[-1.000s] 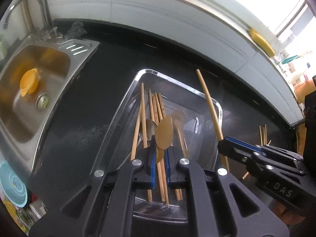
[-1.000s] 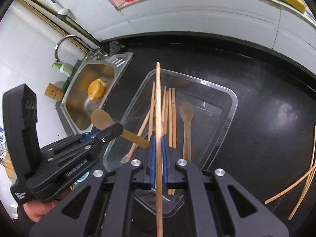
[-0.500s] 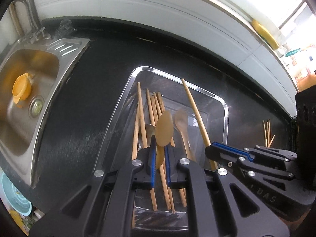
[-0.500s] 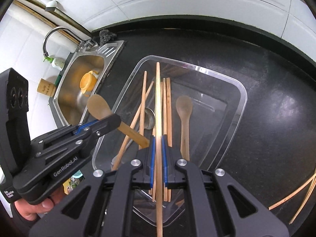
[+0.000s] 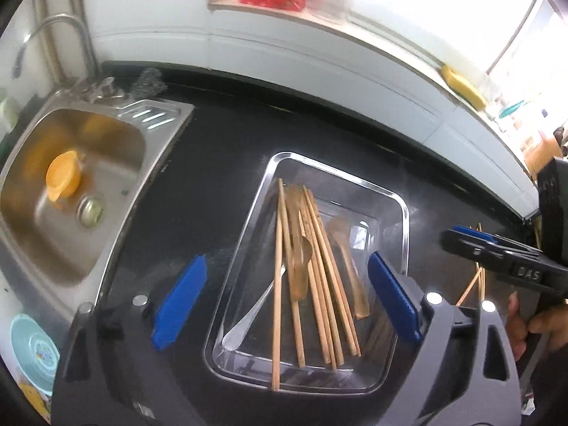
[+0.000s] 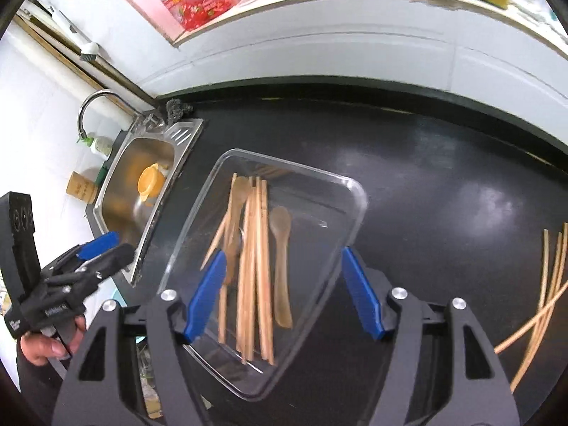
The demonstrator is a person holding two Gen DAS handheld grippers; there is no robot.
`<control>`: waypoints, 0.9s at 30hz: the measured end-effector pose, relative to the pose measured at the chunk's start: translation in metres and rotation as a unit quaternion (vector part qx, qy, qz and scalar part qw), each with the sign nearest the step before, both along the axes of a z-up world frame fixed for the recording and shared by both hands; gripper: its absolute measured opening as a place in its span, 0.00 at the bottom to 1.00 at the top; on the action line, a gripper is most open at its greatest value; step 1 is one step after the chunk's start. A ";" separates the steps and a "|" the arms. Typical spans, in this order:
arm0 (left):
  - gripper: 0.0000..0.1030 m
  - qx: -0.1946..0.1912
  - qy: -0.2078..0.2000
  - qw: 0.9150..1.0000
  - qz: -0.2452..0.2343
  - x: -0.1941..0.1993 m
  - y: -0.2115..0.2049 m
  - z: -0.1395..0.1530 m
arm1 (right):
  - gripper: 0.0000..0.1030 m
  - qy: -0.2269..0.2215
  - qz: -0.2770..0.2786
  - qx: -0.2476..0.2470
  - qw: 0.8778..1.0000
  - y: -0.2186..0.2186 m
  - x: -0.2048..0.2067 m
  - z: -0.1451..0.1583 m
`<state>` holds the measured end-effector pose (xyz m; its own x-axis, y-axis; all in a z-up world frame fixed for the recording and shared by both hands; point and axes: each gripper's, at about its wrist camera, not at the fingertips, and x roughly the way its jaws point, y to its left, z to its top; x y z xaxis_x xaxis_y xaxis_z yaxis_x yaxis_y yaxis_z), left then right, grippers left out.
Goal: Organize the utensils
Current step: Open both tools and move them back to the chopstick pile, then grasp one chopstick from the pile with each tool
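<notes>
A clear plastic tray (image 5: pixel 337 174) lies on the black counter with several wooden chopsticks (image 5: pixel 319 284), two wooden spoons (image 5: pixel 349 266) and a metal spoon (image 5: pixel 248 316) in it. My left gripper (image 5: pixel 287 301) hovers over the tray's near end; its jaws are opening, with nothing between the blue pads. My right gripper (image 6: pixel 284 296) hangs above the same tray (image 6: pixel 294 167), its jaws also opening and free of any utensil. Below it lie the chopsticks (image 6: pixel 255 266) and a wooden spoon (image 6: pixel 280 266). Each gripper shows in the other's view: the right gripper (image 5: pixel 497 252), the left gripper (image 6: pixel 88 259).
Several loose chopsticks (image 6: pixel 546 294) lie on the counter to the right of the tray. A steel sink (image 5: pixel 156 113) with an orange cup (image 5: pixel 62 179) and a tap sits to the left. A tiled wall and a shelf run along the back.
Both grippers have gone from shut to open. The wooden spoon left the left jaws and the chopstick left the right jaws; both now lie in the tray. Both grippers drew back slightly.
</notes>
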<state>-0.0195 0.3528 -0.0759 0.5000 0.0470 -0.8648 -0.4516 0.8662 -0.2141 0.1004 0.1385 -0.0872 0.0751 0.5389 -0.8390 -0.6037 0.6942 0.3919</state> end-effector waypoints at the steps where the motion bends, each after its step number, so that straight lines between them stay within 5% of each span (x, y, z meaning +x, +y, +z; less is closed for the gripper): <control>1: 0.88 0.001 0.000 1.000 0.001 -0.001 -0.003 0.000 | 0.69 -0.004 -0.004 0.000 1.000 -0.007 -0.001 0.002; 7: 0.89 0.020 -0.004 0.999 -0.027 0.010 -0.042 -0.002 | 0.70 -0.036 -0.029 -0.007 0.999 -0.052 -0.007 0.006; 12: 0.92 0.047 -0.013 0.993 -0.106 0.036 -0.115 -0.005 | 0.71 -0.059 -0.082 -0.034 0.994 -0.135 -0.003 -0.005; 15: 0.93 0.060 -0.016 0.983 -0.172 0.055 -0.172 -0.016 | 0.71 -0.054 -0.127 -0.056 0.989 -0.203 0.000 -0.022; 21: 0.93 0.113 0.001 0.947 -0.300 0.085 -0.286 -0.065 | 0.71 -0.042 -0.190 -0.119 0.974 -0.328 -0.007 -0.062; 27: 0.93 0.137 0.029 0.925 -0.352 0.103 -0.339 -0.110 | 0.71 -0.023 -0.206 -0.145 0.967 -0.389 -0.019 -0.093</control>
<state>0.0837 0.0142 -0.1863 0.4437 -0.0510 -0.8947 0.2414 0.9683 0.0646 0.0813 -0.2504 -0.1807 0.2745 0.1972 -0.9412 -0.2640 0.9566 0.1234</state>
